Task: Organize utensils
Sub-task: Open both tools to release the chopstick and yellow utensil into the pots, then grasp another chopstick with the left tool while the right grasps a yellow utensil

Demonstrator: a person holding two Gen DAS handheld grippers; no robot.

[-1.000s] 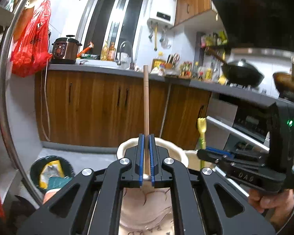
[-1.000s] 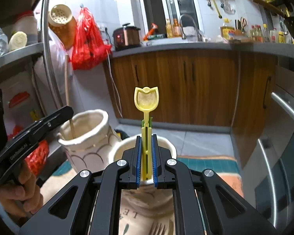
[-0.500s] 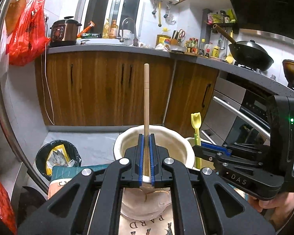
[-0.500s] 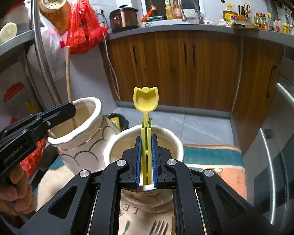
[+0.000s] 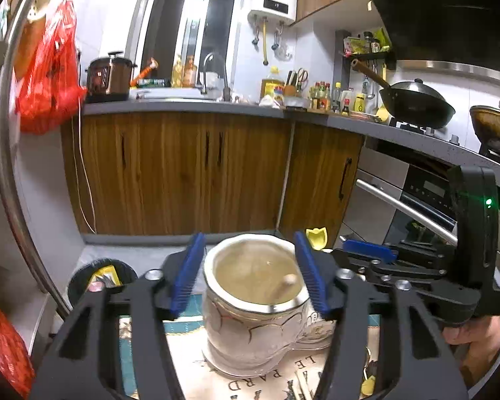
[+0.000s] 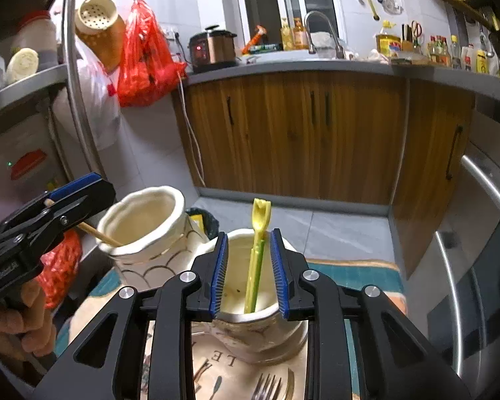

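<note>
Left gripper [image 5: 250,273] spread wide, jaws just opened, blue pads [image 5: 186,273] either side of the scalloped cream holder [image 5: 250,320] and clear of it; nothing pinched. Wooden stick [image 5: 285,283] dropped inside, leaning on the rim nearest the right-hand pad; in the right wrist view its top end [image 6: 96,233] slants out toward the left gripper's tip

Right gripper [image 6: 248,273] also parted, jaws just opened, less far than the left. Yellow plastic utensil [image 6: 256,253] stands between the pads without either pressing on it, foot down in the second cream holder [image 6: 256,326] directly below the fingertips, head above the rim

Handling, by judgement: both utensils light and stiff. Stick is plain wood, decent friction; take it high on the shaft. Plastic piece is smooth and thin, may twist in the pads; grip the flat green-yellow stem just under the head. Holders are glazed ceramic, likely heavy, breakable, slick; not for pinching by the rim

Fork [image 6: 266,388] lies on the mat [image 6: 216,363] just below the right gripper, still to be sorted

Writing: mat reads "LE PARD", rest hidden. White lettering on the left gripper's side, seen from the right wrist, too blurred to read
</note>
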